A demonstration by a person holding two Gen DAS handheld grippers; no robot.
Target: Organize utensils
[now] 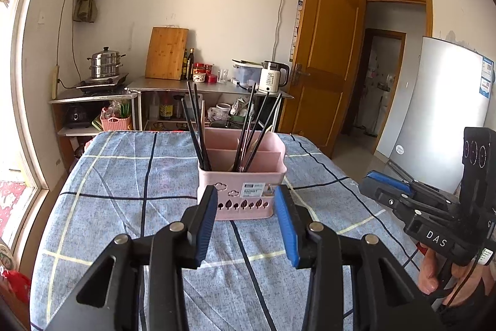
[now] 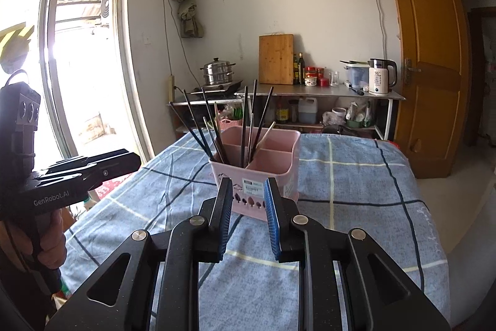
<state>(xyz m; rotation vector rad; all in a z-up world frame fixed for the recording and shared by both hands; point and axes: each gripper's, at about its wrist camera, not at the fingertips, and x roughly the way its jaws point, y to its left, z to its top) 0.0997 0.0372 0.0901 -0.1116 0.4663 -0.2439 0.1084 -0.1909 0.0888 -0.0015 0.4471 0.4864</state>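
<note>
The left gripper [image 1: 246,203] has its jaws spread wide with nothing between them, held above the bench [image 1: 124,207] just near of the pink basket [image 1: 241,172]. The right gripper [image 2: 248,194] has its jaws parted less widely, also holding nothing, and points at the same basket [image 2: 257,166] from its near right side. The basket stands upright toward the middle of the bench, on a blue checked cloth [image 2: 356,191]. It is split into compartments. Black chopsticks [image 1: 197,129] lean in the left compartment, and more chopsticks with a paler wooden utensil [image 1: 257,145] lean in the middle one; the right compartment's contents cannot be made out. Far behind, a metal shelf unit [image 1: 214,87] against the wall carries a white kettle [image 1: 272,76], a cutting board [image 1: 166,51] and a steamer pot [image 1: 104,62].
</note>
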